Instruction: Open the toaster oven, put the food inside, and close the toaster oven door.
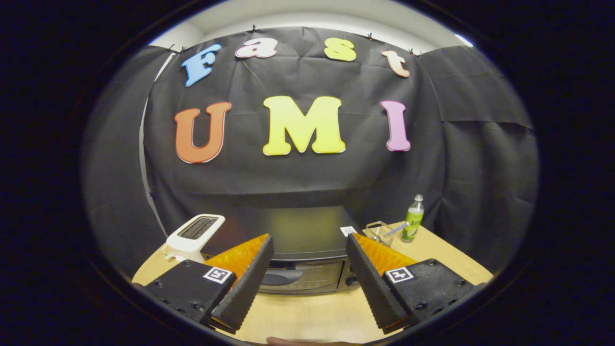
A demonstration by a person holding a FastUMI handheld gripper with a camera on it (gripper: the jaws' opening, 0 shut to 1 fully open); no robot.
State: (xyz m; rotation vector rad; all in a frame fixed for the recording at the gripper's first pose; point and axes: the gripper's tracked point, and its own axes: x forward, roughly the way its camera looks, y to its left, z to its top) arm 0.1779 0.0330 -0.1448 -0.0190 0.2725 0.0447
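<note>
Right, you hold the gripper [310,276] up above the pale wooden table [447,262], its two fingers spread wide with nothing between them, and that makes sense: there is nothing to grip yet. Framed in the gap between the fingers, just beyond their tips, sits the black boxy toaster oven [298,240], its glass door [300,278] facing you and looking shut, so the first step is, by my reading, not yet done. You're lined up square on it, which suits a reach for the top edge of that door; the handle itself I can't make out clearly from here.

On the left, close beside the oven, stands a white slot toaster [194,235], slots up. On the far right of the table there's a small wire mesh basket [378,232] with a pale handle sticking out, and just right of it a green plastic bottle [413,218] with a light cap, upright. The food I can't pick out; it may be in that basket, but it's too small to tell.

Mind the toaster on your left as you go in.
</note>
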